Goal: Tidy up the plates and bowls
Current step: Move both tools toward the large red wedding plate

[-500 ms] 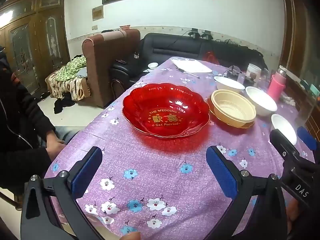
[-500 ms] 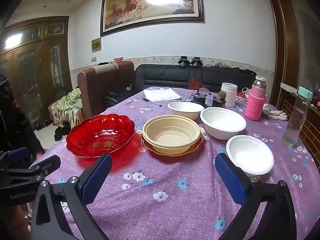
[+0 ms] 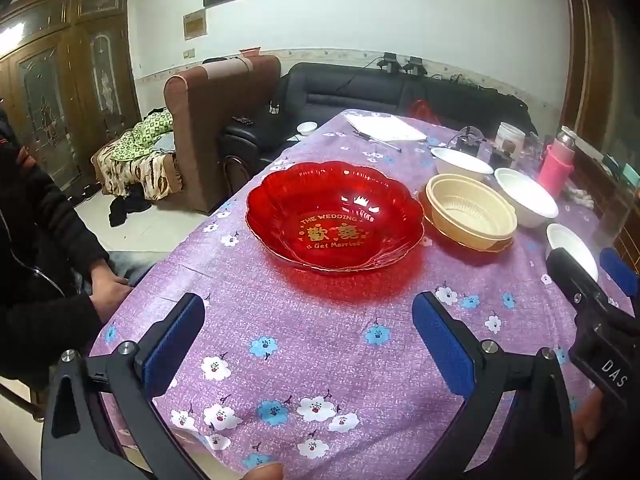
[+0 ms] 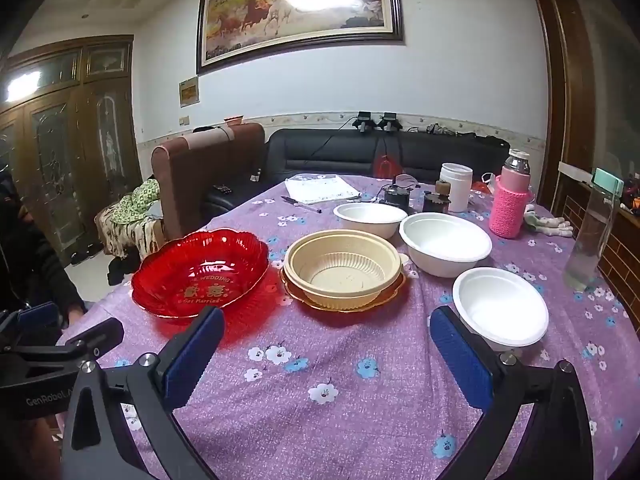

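Note:
A red scalloped plate (image 3: 334,216) (image 4: 200,272) with gold lettering sits on the purple flowered tablecloth. To its right a beige ribbed bowl (image 3: 470,210) (image 4: 344,266) rests on an orange plate (image 4: 344,304). Three white bowls (image 4: 370,218) (image 4: 444,242) (image 4: 500,308) lie farther right. My left gripper (image 3: 308,340) hovers open over bare cloth in front of the red plate. Open as well, my right gripper (image 4: 326,354) hangs before the beige bowl, its right finger just in front of the nearest white bowl. Nothing is between either pair of fingers.
At the table's far end stand a pink-sleeved bottle (image 4: 512,200), a white jar (image 4: 456,186), a clear bottle (image 4: 592,232), papers (image 4: 320,188) and a pen. A seated person's hand (image 3: 108,284) is at the left edge. Sofas stand beyond the table.

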{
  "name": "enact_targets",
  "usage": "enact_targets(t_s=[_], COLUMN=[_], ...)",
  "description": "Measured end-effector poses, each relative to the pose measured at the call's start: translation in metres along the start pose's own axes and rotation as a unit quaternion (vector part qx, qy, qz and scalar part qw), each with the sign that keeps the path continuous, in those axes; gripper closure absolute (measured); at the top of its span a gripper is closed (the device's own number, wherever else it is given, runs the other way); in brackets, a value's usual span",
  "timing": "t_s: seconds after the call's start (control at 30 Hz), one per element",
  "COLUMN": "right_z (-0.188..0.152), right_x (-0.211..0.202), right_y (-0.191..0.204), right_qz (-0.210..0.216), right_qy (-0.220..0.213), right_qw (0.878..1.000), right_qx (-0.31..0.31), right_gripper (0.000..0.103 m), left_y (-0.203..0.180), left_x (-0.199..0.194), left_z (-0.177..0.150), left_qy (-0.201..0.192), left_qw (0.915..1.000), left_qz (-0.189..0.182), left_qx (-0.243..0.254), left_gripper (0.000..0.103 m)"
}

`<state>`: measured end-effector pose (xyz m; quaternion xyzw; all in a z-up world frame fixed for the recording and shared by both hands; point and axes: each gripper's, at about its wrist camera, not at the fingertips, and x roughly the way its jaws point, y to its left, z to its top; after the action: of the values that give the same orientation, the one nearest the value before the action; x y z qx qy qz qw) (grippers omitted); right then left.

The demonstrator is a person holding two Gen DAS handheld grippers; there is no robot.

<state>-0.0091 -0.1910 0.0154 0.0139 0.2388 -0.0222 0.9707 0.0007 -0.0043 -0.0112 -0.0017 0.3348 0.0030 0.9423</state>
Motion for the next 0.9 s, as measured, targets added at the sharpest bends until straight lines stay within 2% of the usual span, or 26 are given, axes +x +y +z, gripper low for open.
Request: enact_targets(t_s=[0.4, 0.9], right_z=[0.002, 0.008], right_x=[0.009, 0.035], right_y=[0.0, 0.012], right_qz=[0.002, 0.007], right_qy=[0.007, 0.023], right_qw=[1.0, 1.0], right_qx=[0.01, 0.015], right_gripper=[0.0, 0.0], left_y=[0.017, 0.03], left_x=[0.005, 0.032], left_z=[0.006, 0.013], left_qy=[0.011, 0.028], left_qw=[0.9999, 0.9993], left_qz=[0.001, 0.013], left_qx=[-0.011, -0.019], left_gripper=[0.0, 0.0])
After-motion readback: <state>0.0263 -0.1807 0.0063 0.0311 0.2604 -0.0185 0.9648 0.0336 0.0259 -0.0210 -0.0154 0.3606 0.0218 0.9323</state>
